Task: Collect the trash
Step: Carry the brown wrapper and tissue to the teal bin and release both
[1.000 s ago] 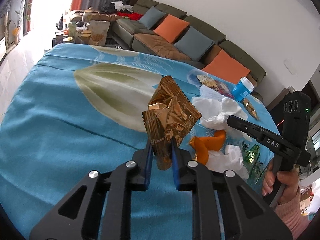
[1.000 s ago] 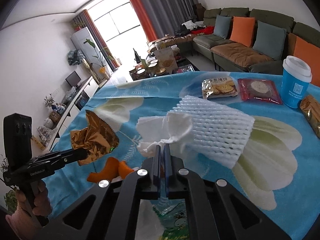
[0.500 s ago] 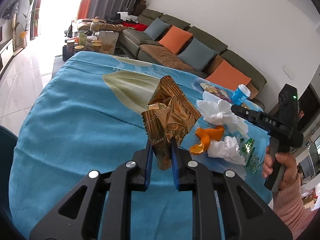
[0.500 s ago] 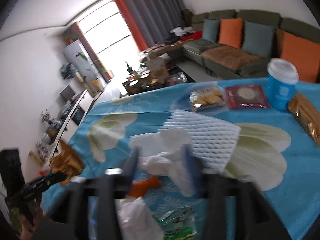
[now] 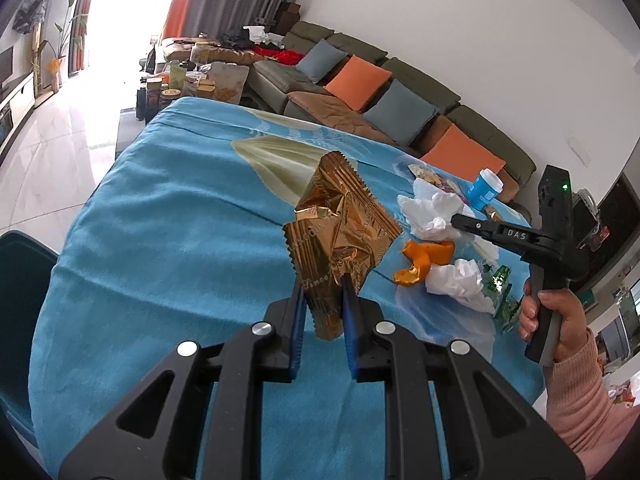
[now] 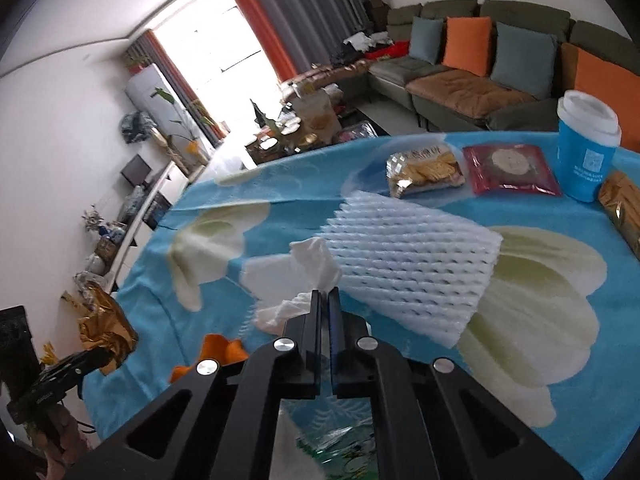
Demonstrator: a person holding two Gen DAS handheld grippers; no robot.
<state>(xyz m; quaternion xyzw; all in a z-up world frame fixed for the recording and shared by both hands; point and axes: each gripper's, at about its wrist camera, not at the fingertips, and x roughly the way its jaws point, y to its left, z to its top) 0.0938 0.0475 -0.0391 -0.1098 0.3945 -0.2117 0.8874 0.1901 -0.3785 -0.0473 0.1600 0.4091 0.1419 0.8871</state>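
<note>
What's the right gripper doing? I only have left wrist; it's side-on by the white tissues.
Observer: The right gripper has just been closing. Its fingers are now shut on a white tissue that sticks up between them.
Operator: Anything behind that tissue?
Observer: A white foam net sleeve lies flat just beyond it on the blue cloth.
Operator: What's next to the cup?
Observer: A red packet with a round biscuit lies between a cookie packet and the blue cup.
</note>
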